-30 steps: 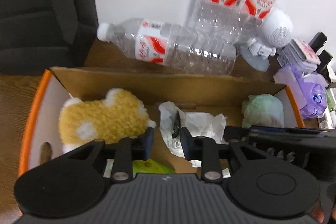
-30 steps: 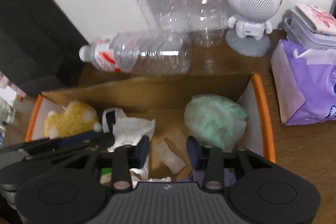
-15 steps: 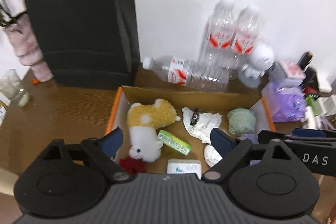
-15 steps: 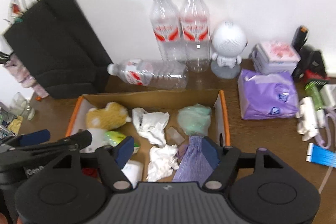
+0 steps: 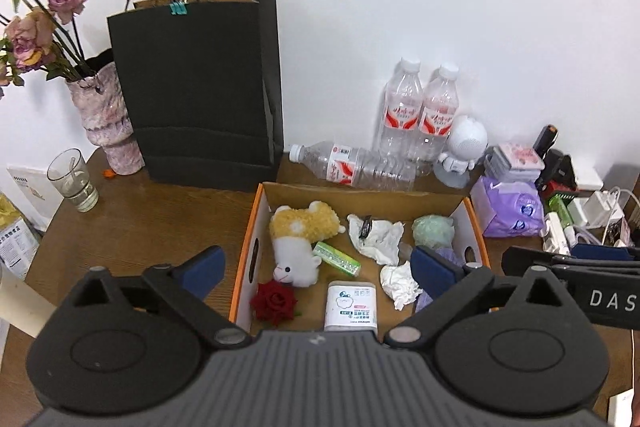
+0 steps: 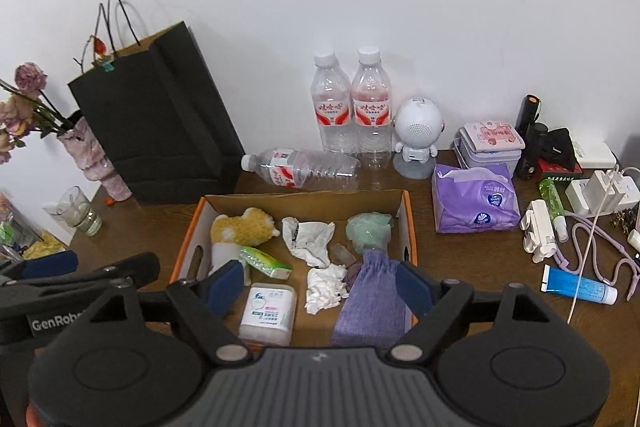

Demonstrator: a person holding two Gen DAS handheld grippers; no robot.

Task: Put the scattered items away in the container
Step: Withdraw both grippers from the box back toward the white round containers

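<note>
An open cardboard box (image 6: 409, 227) with orange rims sits mid-desk, near the back edge. Inside lie a yellow-and-white plush toy (image 6: 240, 227), green packet (image 6: 266, 262), crumpled tissues (image 6: 310, 239), mint-green wad (image 6: 370, 229), purple pouch (image 6: 370, 303), white tub (image 6: 269, 313) and red rose (image 5: 275, 301).

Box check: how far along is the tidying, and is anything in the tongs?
Done: the box holds a plush toy, crumpled tissues, a purple pouch and a red rose. In hand: nothing; both tongs are open and empty. Left: a lying bottle and a blue tube outside it.
</note>
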